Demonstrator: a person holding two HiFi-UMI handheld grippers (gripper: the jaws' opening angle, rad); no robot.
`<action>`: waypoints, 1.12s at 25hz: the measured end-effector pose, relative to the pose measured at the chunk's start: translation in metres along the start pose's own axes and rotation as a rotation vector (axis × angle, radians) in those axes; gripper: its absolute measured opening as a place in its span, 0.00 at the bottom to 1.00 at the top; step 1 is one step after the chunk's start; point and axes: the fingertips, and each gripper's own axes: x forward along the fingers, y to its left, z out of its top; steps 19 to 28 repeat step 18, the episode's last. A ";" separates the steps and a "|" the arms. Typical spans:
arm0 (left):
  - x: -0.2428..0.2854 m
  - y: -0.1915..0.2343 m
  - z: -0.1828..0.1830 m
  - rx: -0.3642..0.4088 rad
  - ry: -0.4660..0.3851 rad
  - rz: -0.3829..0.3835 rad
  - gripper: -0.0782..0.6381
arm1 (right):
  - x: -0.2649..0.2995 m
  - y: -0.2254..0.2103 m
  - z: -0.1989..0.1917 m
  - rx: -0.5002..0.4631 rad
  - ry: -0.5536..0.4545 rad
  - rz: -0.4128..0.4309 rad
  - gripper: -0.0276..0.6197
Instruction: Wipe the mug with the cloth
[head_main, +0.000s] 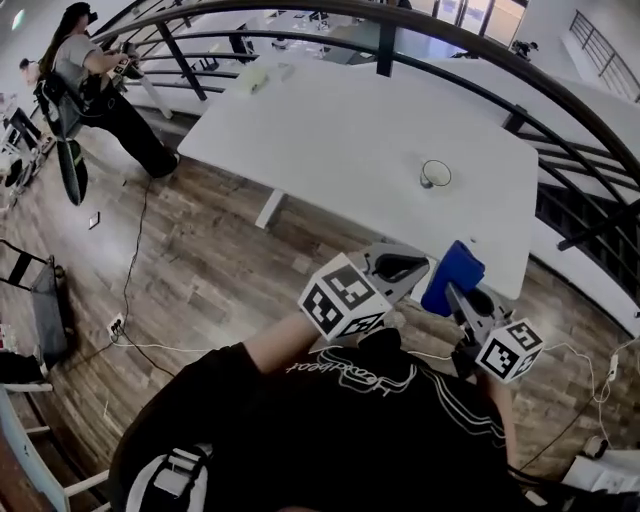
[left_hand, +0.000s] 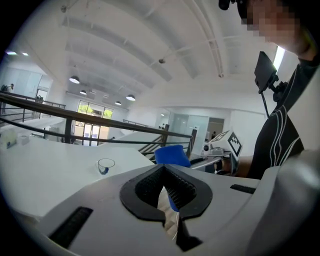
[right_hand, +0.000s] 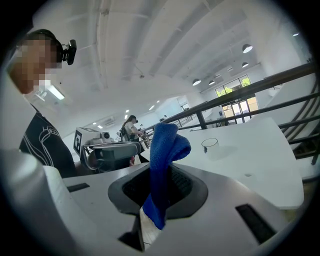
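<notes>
left gripper (left_hand: 167, 192): jaws closed, nothing between them | right gripper (right_hand: 159, 185): jaws clamped on folded blue cloth (right_hand: 167, 145), lower right of head view | clear glass mug (head_main: 435, 174): upright on white table (head_main: 330, 140), right of centre, well apart from both grippers

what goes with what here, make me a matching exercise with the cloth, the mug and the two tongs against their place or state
1. cloth
2. mug
3. left tongs
4. right tongs

A. shut, nothing held
B. stands on the white table
C. blue, sticks up out of a grip
D. shut on the cloth

Pairs: 1-C, 2-B, 3-A, 4-D
</notes>
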 end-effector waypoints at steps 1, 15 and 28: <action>-0.001 0.004 -0.001 -0.005 -0.002 0.002 0.12 | 0.003 -0.001 0.000 -0.002 0.004 0.000 0.13; -0.003 0.032 -0.001 0.025 0.022 0.064 0.12 | 0.035 -0.008 0.003 0.004 -0.002 0.046 0.13; 0.001 0.031 0.001 0.015 0.009 0.064 0.12 | 0.031 -0.015 0.001 0.004 0.005 0.040 0.13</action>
